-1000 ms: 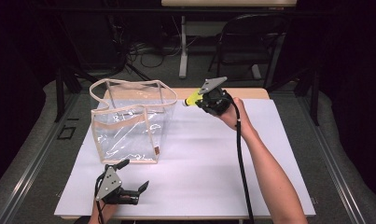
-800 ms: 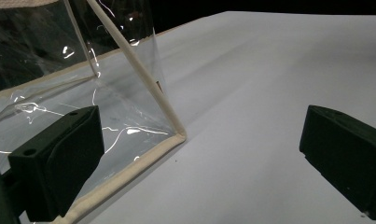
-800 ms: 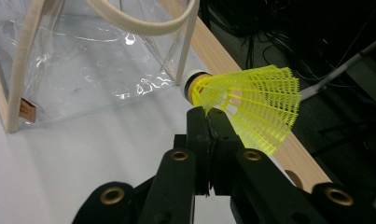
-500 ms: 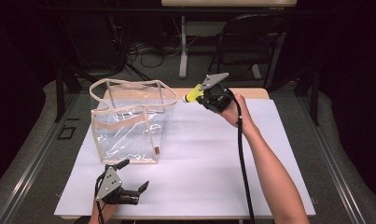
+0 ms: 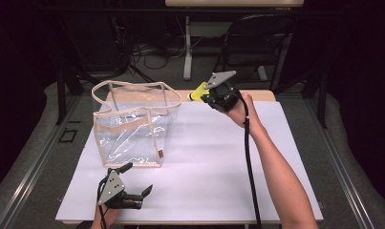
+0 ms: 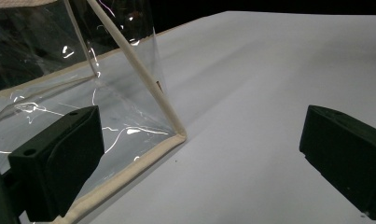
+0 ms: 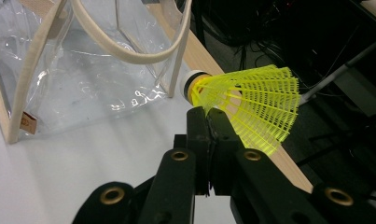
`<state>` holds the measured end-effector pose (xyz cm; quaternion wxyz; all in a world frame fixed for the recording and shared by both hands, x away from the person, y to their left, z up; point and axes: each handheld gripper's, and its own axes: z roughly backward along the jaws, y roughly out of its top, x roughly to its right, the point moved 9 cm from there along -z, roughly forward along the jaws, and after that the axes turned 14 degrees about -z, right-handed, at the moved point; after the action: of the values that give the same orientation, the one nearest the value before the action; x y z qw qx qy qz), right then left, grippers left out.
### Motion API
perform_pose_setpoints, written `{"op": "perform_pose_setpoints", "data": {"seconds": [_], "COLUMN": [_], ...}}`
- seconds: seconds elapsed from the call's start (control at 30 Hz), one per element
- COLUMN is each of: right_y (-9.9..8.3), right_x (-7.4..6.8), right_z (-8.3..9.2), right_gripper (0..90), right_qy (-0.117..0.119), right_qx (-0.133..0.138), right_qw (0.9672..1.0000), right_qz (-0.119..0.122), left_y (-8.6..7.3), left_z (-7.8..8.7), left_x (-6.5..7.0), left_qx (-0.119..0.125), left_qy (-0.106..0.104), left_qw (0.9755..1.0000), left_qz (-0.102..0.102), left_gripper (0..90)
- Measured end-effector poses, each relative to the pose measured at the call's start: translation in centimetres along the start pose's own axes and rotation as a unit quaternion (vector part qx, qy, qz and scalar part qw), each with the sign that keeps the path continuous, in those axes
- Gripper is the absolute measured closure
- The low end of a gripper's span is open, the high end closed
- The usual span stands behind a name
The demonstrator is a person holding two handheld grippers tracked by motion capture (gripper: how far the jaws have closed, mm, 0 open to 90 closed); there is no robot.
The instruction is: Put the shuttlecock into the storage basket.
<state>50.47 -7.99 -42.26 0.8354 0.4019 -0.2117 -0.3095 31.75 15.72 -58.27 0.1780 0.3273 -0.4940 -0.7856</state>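
Your right hand-held gripper (image 7: 208,122) hides part of the yellow shuttlecock (image 7: 251,105): where the jaws pinch the skirt, the near edge of the mesh is lost behind them in the right gripper view. From the high view the shuttlecock (image 5: 198,91) is only a small yellow patch poking out to the left of the right hand-held gripper (image 5: 210,94), its white cork tip hard to make out there. That gripper is closed on the shuttlecock's skirt and holds it above the far edge of the white surface (image 5: 219,157), with the cork end pointing left toward the clear plastic bag (image 5: 133,124).

The clear plastic bag (image 7: 83,79) stands upright on the left half of the surface, its mouth open upward, just left of the shuttlecock and apart from it. Its top is cut off in the left gripper view.

Your left hand-held gripper (image 5: 133,183) sits at the near left, its jaws spread wide with nothing between them, just near of the bag's bottom corner (image 6: 178,135).
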Motion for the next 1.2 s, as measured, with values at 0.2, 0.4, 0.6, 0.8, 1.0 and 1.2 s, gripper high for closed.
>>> {"op": "perform_pose_setpoints", "data": {"seconds": [0.2,0.4,0.6,0.8,1.0,1.2], "right_y": [0.4,0.7,1.1,1.4,1.7,2.1], "right_x": [0.1,0.1,0.0,0.0,0.0,-0.1], "right_z": [0.3,0.4,0.6,0.8,1.0,1.2], "right_gripper": [89.3,89.2,89.3,89.2,89.2,89.2], "right_qy": [-0.002,-0.002,-0.003,-0.004,-0.006,-0.006], "right_qx": [0.004,0.009,0.014,0.018,0.022,0.026], "right_qw": [1.0,1.0,0.9999,0.9998,0.9997,0.9996], "right_qz": [0.003,0.002,0.003,0.003,0.005,0.006], "left_y": [0.0,0.0,0.0,0.0,0.0,0.0], "left_z": [0.0,0.0,0.0,0.0,0.0,0.0], "left_x": [0.0,0.0,0.0,0.0,0.0,0.0], "left_qx": [-0.001,0.0,0.0,0.0,0.0,0.0], "left_qy": [0.0,0.0,0.0,0.0,0.0,0.0], "left_qw": [1.0,1.0,1.0,1.0,1.0,1.0], "left_qz": [0.0,0.0,0.0,0.001,0.0,0.0], "left_gripper": [0.0,0.0,0.0,0.0,0.0,0.0]}}
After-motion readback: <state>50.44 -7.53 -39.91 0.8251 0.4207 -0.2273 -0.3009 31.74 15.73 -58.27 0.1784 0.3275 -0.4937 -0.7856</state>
